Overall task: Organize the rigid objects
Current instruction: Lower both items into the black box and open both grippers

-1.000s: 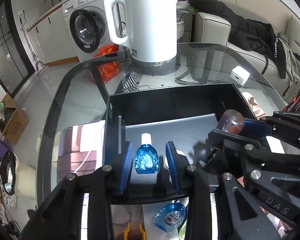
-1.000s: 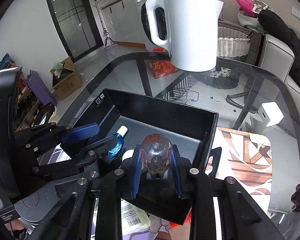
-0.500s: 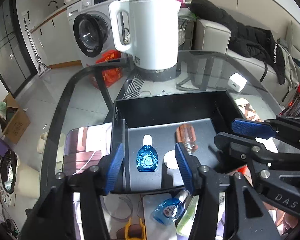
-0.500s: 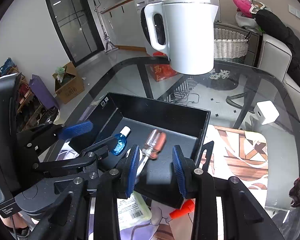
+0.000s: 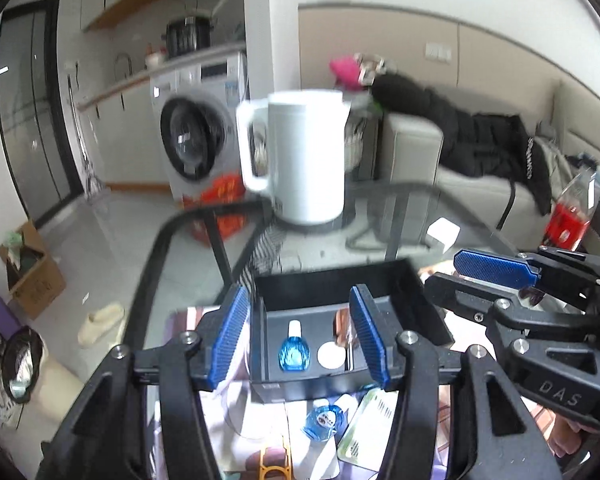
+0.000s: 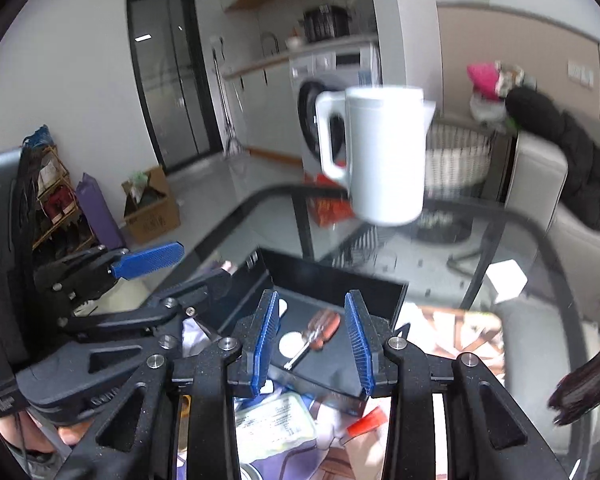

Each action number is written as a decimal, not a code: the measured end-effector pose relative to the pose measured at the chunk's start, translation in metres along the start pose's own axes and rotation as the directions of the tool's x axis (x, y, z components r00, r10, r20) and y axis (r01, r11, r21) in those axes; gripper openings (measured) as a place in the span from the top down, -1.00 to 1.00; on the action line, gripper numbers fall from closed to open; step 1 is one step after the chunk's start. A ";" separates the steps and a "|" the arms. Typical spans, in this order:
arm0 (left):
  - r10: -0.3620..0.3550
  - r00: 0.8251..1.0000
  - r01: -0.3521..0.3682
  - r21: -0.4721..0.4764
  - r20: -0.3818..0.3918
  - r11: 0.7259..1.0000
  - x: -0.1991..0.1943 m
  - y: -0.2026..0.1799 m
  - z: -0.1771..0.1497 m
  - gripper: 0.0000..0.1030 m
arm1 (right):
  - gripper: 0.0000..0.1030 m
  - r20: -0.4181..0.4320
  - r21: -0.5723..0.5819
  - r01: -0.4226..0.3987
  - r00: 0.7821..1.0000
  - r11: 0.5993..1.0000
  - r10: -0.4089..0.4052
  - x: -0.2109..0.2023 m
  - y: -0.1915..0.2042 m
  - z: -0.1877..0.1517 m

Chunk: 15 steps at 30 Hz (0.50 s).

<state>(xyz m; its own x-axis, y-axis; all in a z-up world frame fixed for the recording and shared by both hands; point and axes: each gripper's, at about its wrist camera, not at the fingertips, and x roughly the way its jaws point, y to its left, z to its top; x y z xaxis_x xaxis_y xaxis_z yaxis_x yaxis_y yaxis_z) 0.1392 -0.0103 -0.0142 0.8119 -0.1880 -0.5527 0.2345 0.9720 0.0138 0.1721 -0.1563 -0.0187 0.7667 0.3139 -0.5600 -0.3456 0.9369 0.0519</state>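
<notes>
1. Two grippers hang above a black box [image 5: 428, 312] on a glass table [image 5: 452, 216]. Both are empty.
2. The left gripper [image 5: 300, 344] has its blue pads a fair way apart. Nothing is between them; the box shows below through the gap.
3. In the box, on the left, lies a small blue bottle [image 5: 295, 354] with a white cap. It lies flat, cap pointing to the far side.
4. Just right of the bottle is a round white lid [image 5: 331, 355], flat on the box floor.
5. Right of the lid lies a screwdriver [image 6: 314, 336]. It has a clear red-brown handle and a thin metal tip. The tip points to the near side.
6. The right gripper [image 6: 312, 340] has its pads a little apart and holds nothing. The screwdriver is well below it.
7. I think the step in hand is the end of a drop. The bottle and screwdriver are in the box and both grippers are free.
8. More things lie near the box: a second blue bottle [image 5: 322, 420], a white packet [image 6: 272, 420] and a red cap [image 6: 366, 420].
9. Next, I think one gripper should go down to one of these, open wider, and close on it.
10. A big white kettle [image 5: 306, 156] stands at the far side. It looks too big for the box.
</notes>
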 end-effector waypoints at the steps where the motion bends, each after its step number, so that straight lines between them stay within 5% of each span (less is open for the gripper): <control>1: 0.003 1.000 -0.003 0.003 0.020 1.000 -0.008 0.001 0.001 -0.05 | 0.33 0.025 -0.002 -0.001 1.000 1.000 0.001 -0.008 0.001 0.001; 7: 0.029 0.996 -0.029 0.006 0.084 1.000 -0.034 0.010 0.005 -0.07 | 0.08 0.124 0.014 0.025 0.992 1.000 -0.027 -0.046 -0.003 0.006; 15: 0.033 0.997 -0.030 0.038 -0.069 0.999 -0.017 0.022 -0.017 -0.11 | 0.07 0.020 0.082 0.098 0.995 0.992 -0.100 -0.032 -0.030 -0.006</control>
<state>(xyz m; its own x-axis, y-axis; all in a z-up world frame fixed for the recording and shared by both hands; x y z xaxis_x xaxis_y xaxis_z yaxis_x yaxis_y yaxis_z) 0.1217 0.0165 -0.0189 0.7804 -0.1457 -0.6081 0.2296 0.9713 0.0619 0.1547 -0.1949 -0.0073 0.8079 0.2212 -0.5462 -0.2231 0.9727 0.0640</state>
